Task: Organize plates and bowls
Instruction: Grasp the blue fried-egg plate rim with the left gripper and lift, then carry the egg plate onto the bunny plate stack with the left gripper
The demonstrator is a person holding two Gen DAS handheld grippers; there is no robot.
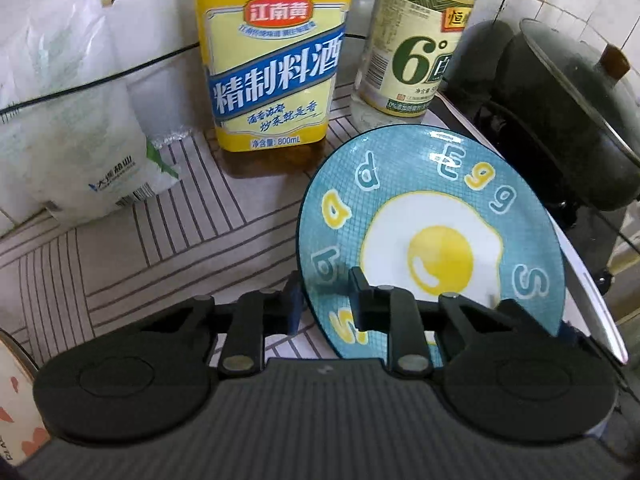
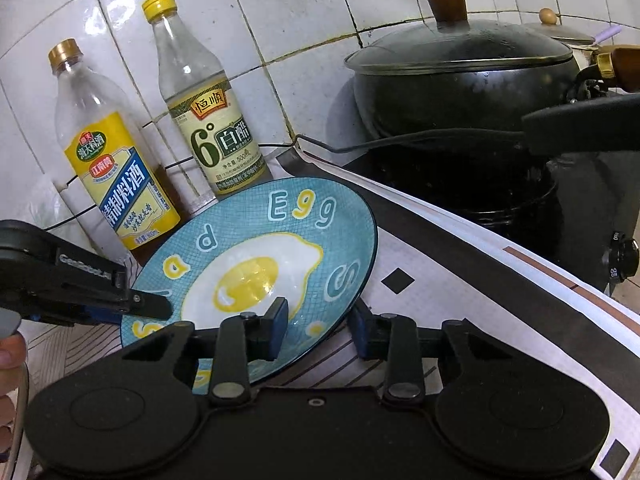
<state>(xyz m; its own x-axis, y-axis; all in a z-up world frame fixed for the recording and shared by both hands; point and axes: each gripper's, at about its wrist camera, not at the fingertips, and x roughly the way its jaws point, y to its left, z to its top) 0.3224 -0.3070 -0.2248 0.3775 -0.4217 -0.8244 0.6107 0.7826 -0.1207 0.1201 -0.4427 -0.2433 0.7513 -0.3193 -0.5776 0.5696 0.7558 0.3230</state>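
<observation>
A blue plate [image 1: 432,236] with a fried-egg picture and letters is held tilted above the counter; it also shows in the right wrist view [image 2: 260,264]. My left gripper [image 1: 324,300] straddles its near-left rim, one finger above and one below, and looks shut on it. In the right wrist view the left gripper's fingers [image 2: 148,306] pinch the plate's left edge. My right gripper [image 2: 320,328] straddles the plate's near rim with its fingers wide apart, open.
A yellow cooking-wine bottle [image 1: 276,56] and a white vinegar bottle [image 1: 408,48] stand against the tiled wall. A black lidded wok [image 2: 460,80] sits on a stove at the right. A white plastic bag [image 1: 80,128] lies at the left. A patterned paper [image 2: 500,264] covers the counter.
</observation>
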